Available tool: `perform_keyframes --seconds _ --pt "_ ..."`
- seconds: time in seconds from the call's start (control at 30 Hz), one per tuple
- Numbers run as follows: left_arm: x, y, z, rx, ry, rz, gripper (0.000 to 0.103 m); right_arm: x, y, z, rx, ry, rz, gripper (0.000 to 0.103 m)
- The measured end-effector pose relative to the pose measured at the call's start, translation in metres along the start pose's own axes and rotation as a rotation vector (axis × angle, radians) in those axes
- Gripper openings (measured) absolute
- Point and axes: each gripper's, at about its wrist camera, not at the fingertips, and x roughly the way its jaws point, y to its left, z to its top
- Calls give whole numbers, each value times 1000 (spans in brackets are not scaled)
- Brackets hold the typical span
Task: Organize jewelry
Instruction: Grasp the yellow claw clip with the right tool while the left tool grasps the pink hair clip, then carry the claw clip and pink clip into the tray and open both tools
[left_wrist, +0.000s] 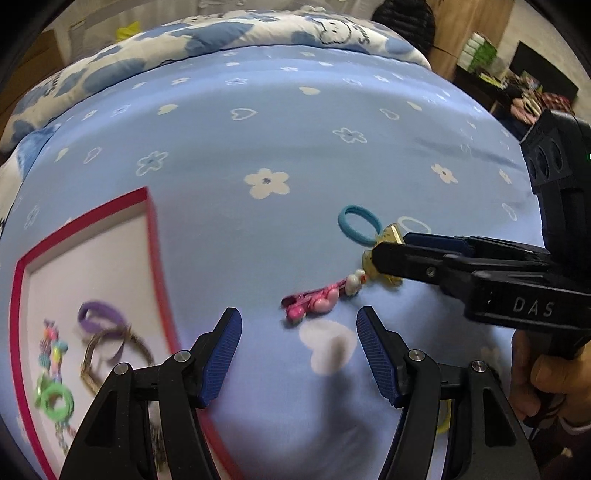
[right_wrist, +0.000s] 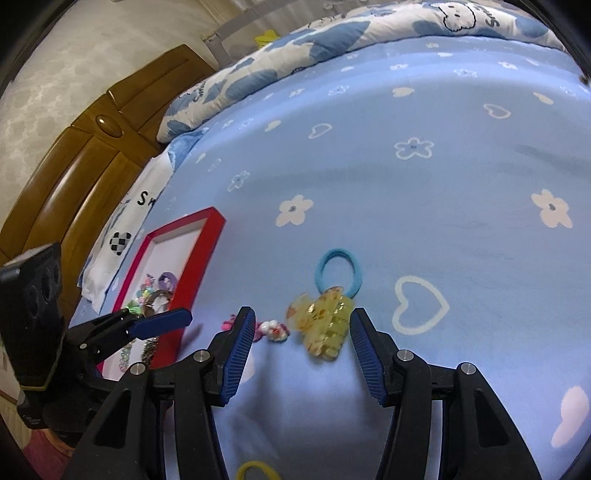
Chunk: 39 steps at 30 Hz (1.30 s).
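The letters "DAS" are showing in raised print on the side of the right gripper (left_wrist: 384, 247) as the left wrist camera sees it, and "S" with part of another letter is reading on a white pillowcase (right_wrist: 142, 201) near the headboard (right_wrist: 92, 155); the quilt (right_wrist: 332, 33) along the far edge of the bed is carrying a cartoon face and cut-off lettering.

The yellow claw clip (right_wrist: 325, 325) is lying on the blue bed sheet (right_wrist: 424, 203) toward the middle of the bed, its long axis running from the near side up toward the blue hair tie (right_wrist: 338, 273), which it is overlapping. The right gripper (right_wrist: 303, 350) is standing with jaws apart, empty, the clip just ahead between the fingertips but not pressed. Just left of the clip a pink hair clip (left_wrist: 314, 297) is lying slantwise, its white-bead end pointing at the yellow clip.

The left gripper (left_wrist: 299, 354) is also standing open and empty, above bare sheet near the pink clip. The red-rimmed box (left_wrist: 155, 236) is sitting toward the headboard side, holding a purple band (left_wrist: 101, 317), green rings (left_wrist: 55, 400) and beads. A yellow hair tie (right_wrist: 255, 470) is lying at the near edge. The far half of the sheet is lying bare.
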Motion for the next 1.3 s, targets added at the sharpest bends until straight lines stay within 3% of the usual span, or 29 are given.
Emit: perform_keyframes --seconds 0.1,0.17,0.2,0.27,0.33,0.63,1.03,1.3 --pt "16 -4 7 29 23 -5 64 5 -6 1 12 6 -9 54" --pt "26 -6 10 38 41 -9 63 7 -9 2 12 5 -14 42" --pt "30 -7 11 41 52 -19 62 7 -11 2 11 5 -11 42" --pt "35 -9 12 48 61 -29 55 5 -12 1 4 -1 -14 42" --pt "38 -10 14 51 66 -31 36 1 -12 0 -4 -11 -21 41" --pt "21 -11 6 32 24 -28 35 -27 -15 -8 14 -66 -4 41" --pt "-53 14 -46 -223 -114 -57 35 -58 2 -24 -17 -97 17 41" --pt "-104 26 -88 -325 -194 -33 35 -69 32 -39 -81 -104 39 41"
